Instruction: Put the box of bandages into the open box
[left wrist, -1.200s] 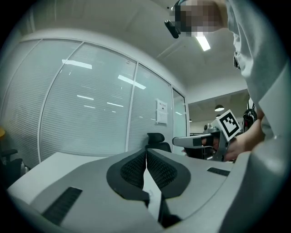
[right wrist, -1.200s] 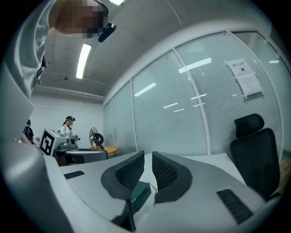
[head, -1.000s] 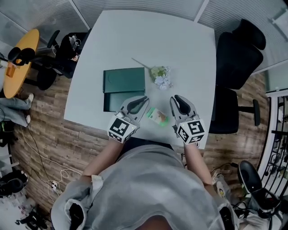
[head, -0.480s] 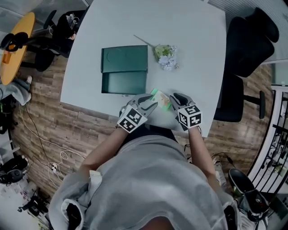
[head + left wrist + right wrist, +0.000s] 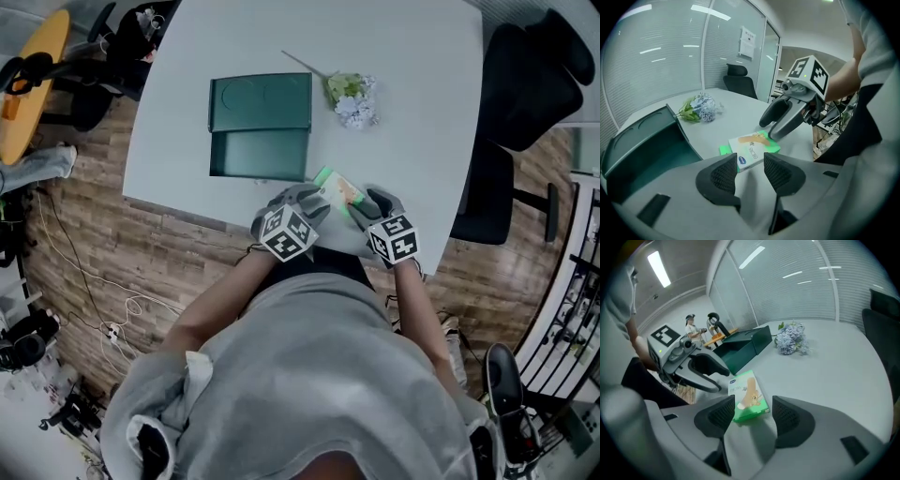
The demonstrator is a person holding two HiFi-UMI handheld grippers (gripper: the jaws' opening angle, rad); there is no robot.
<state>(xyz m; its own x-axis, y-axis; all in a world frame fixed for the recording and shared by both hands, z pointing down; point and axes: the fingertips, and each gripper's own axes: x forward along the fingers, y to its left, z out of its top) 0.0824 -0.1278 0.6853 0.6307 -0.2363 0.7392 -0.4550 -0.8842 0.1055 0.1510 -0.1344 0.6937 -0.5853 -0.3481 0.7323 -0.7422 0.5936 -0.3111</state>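
Note:
The green and white box of bandages (image 5: pixel 337 190) lies flat on the white table (image 5: pixel 412 112) near its front edge. The dark green open box (image 5: pixel 261 127) stands behind it to the left, lid up. My left gripper (image 5: pixel 314 198) and right gripper (image 5: pixel 366 202) flank the bandage box from either side, low over the table. Both jaws have just been opening and stand open, pressing on nothing. In the left gripper view the bandage box (image 5: pixel 752 147) lies just ahead of my left gripper (image 5: pixel 750 165). In the right gripper view the bandage box (image 5: pixel 747 394) reaches between the tips of my right gripper (image 5: pixel 752 413).
A small bunch of pale artificial flowers (image 5: pixel 352 98) lies behind the bandage box to the right of the open box. A black office chair (image 5: pixel 525 84) stands at the table's right side. An orange round table (image 5: pixel 28 94) is far left.
Both grippers have come down toward the table and closed in on the bandage box from its two sides. Their jaws, shut before, now stand open.

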